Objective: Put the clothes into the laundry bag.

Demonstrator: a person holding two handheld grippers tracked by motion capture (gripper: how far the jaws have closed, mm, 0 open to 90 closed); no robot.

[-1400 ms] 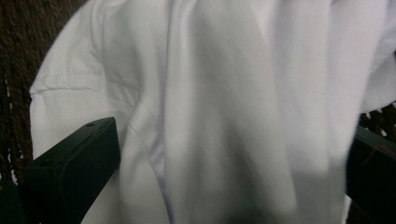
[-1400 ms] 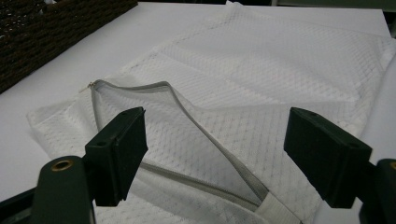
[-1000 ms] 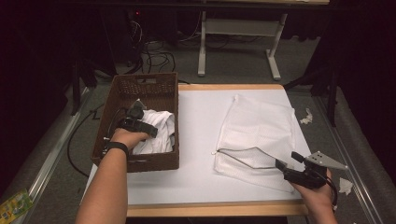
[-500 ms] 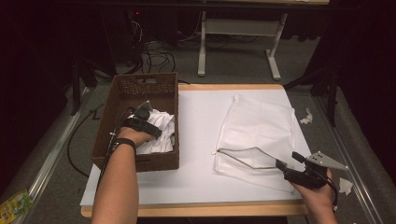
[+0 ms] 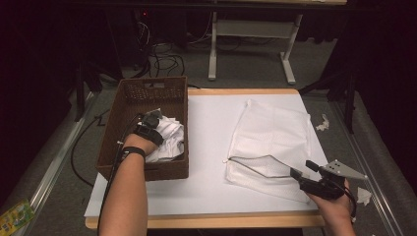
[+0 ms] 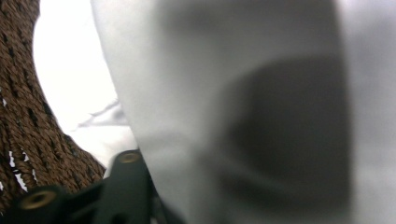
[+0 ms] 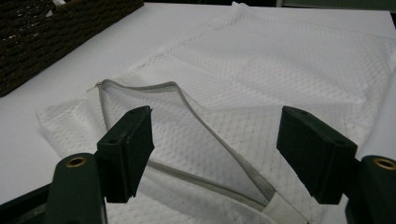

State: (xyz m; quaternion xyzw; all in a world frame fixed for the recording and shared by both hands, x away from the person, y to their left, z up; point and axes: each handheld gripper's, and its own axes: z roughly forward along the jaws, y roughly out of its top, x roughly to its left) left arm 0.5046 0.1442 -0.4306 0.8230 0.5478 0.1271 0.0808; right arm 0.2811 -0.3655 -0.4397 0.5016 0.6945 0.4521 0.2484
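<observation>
Leftmost, a green and yellow packet point(image 5: 16, 216) lies on the floor beside the table; its printing is too small to read, and no other writing can be made out. Next comes the brown woven basket point(image 5: 129, 98) at the table's left edge, its long axis running from the near side to the far side. White cloth point(image 5: 169, 140) is bunched in its near right corner. The left gripper point(image 5: 153, 118) is down in the basket on that cloth; its jaws have just been closing, and in the left gripper view the cloth point(image 6: 261, 112) lies right against the lens between them — whether the pads already press on it cannot be told.

Further right, a white mesh laundry bag point(image 5: 275, 132) lies flat on the white table top point(image 5: 211, 147), its long axis running near to far and leaning slightly left, its zipped mouth point(image 5: 255, 164) gaping at the near end. The right gripper point(image 5: 301, 172) is at that mouth — its jaws have closed a little, yet in the right gripper view they stand well apart over the mesh point(image 7: 261, 79), clamping nothing.
</observation>
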